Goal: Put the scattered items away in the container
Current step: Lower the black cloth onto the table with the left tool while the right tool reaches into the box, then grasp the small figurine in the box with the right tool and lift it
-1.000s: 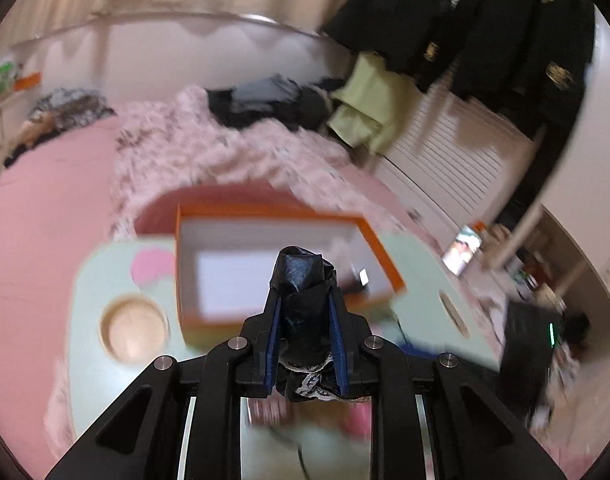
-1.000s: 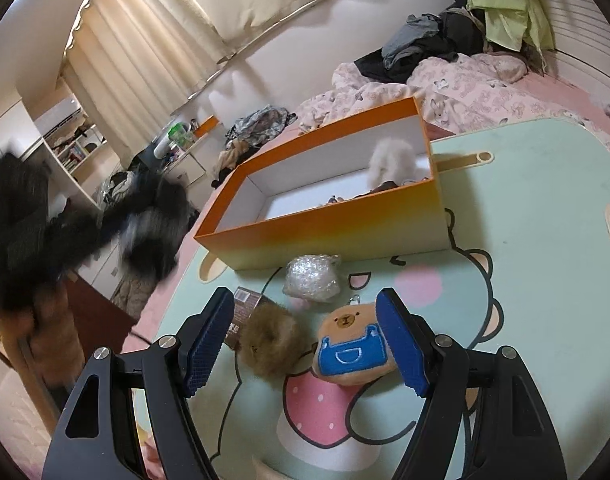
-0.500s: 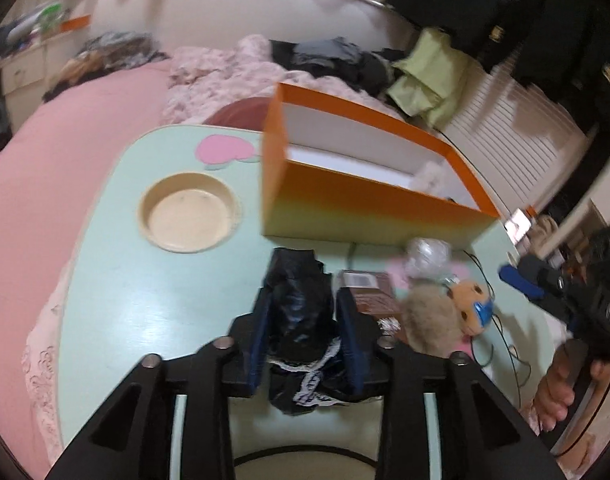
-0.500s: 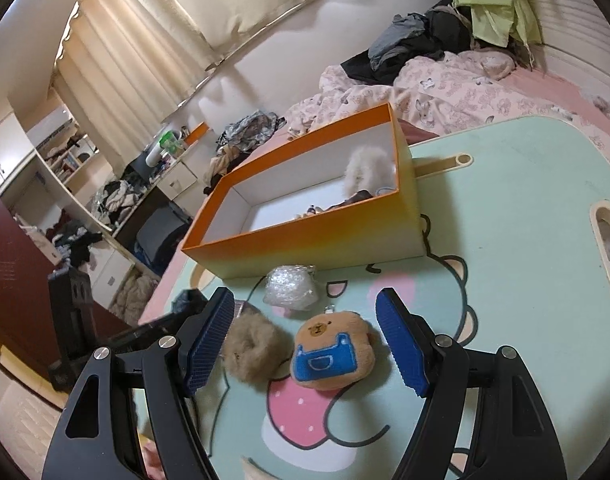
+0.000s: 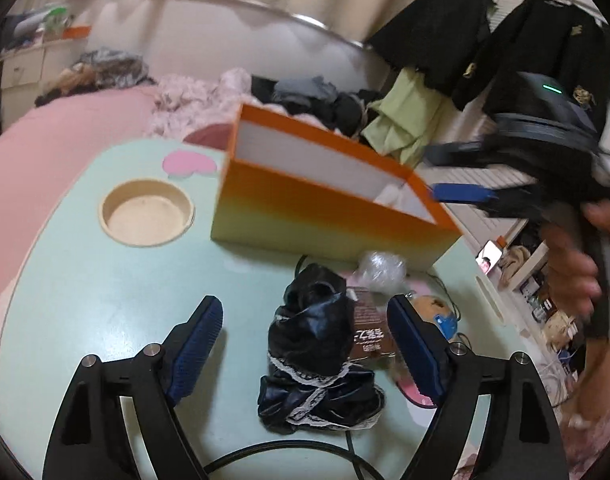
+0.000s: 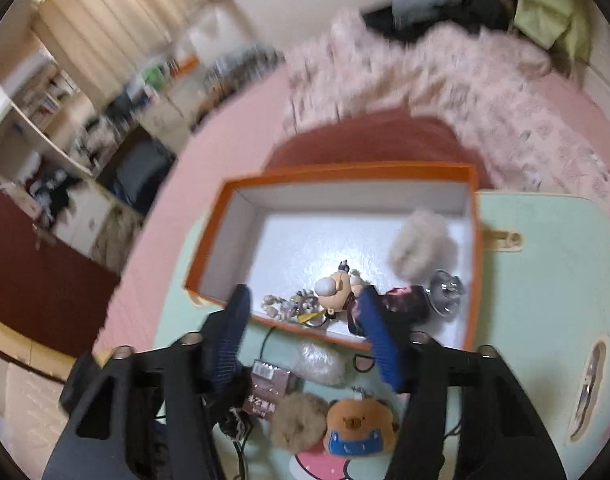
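Black satin bundle (image 5: 313, 344), earlier clamped, lies loose on the table (image 5: 105, 280) between the opening left hand-held gripper (image 5: 305, 344).

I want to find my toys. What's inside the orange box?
Inside the orange box: a fluffy pale ball, a small doll, beads, a shiny metal piece and something dark. The right gripper's finger hides part of it.

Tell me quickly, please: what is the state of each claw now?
Left claw: opening, black lace cloth lies loose between its fingers, not gripped.
Right claw: closing, holds nothing, above the orange box.
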Demonstrator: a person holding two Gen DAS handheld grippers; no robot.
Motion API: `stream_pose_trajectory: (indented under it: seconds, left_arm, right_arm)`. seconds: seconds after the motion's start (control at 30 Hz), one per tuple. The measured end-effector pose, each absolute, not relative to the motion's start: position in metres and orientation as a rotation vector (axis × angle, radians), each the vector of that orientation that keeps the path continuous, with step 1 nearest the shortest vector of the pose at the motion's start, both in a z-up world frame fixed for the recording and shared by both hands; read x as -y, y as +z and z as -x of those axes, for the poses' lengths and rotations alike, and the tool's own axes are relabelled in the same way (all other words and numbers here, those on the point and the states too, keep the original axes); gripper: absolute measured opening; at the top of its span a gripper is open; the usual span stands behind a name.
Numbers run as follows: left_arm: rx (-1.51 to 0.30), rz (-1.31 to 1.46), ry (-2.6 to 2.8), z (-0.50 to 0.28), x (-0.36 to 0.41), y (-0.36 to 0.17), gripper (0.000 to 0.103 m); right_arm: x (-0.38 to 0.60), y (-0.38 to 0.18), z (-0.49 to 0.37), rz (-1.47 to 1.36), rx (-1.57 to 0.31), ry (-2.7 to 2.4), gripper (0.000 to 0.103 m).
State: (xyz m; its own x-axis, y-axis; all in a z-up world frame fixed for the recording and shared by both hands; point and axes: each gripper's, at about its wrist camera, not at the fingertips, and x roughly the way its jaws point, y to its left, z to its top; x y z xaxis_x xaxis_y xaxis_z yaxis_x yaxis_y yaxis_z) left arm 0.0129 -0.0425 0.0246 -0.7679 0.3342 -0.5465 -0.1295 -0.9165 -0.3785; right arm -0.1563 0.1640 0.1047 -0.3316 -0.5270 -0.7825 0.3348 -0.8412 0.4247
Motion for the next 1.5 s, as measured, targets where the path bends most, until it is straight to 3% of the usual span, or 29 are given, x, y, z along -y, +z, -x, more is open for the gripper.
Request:
stream_pose_trajectory:
  seconds: [0.07,0.2,0.43,0.7,0.83,0.87,0.97,1.07,1.17,1.27,1.37,1.5]
  left_arm:
    - [0.466,0.935,2.707,-0.013,0.042,0.023,0.086]
    - [0.434,0.932,2.72,-0.014,0.036,0.023,0.086]
    - [0.387,0.926,2.727,-0.013,0.032,0.024,0.086]
    - [0.393,0.928,2.721,-0.012,0.033,0.023,0.086]
    - [0.415,0.927,2.716,-0.012,0.035,0.023,0.086]
    - [0.422,0.927,2.715,-0.012,0.035,0.023,0.086]
    - [0.437,0.932,2.712,-0.012,0.036,0.023,0.086]
    - [0.452,0.933,2.708,-0.011,0.036,0.022,0.086]
    - [0.466,0.932,2.705,-0.011,0.036,0.022,0.086]
    - [0.469,0.938,2.704,-0.01,0.036,0.021,0.086]
    - [0.459,0.941,2.705,-0.009,0.034,0.021,0.086]
    - [0.444,0.943,2.707,-0.009,0.034,0.021,0.086]
  right_arm:
    - [-0.149,0.09,0.174,-1.488,0.196,-2.128,0.032]
    - [-0.135,0.064,0.189,-1.646,0.093,-2.107,0.032]
    - [-0.13,0.048,0.206,-1.743,0.072,-2.115,0.038]
    - [-0.111,0.043,0.198,-1.736,-0.169,-2.133,0.038]
    - [-0.118,0.052,0.194,-1.668,-0.075,-2.145,0.033]
    - [-0.121,0.057,0.194,-1.637,-0.057,-2.16,0.023]
    - [-0.129,0.073,0.187,-1.566,-0.001,-2.198,0.019]
    - [-0.133,0.093,0.179,-1.5,0.031,-2.198,0.008]
    - [-0.143,0.107,0.172,-1.444,0.061,-2.219,0.007]
    - [-0.142,0.112,0.171,-1.435,0.07,-2.176,0.011]
    - [-0.134,0.096,0.186,-1.551,0.098,-2.123,0.04]
    - [-0.118,0.077,0.191,-1.607,-0.024,-2.147,0.043]
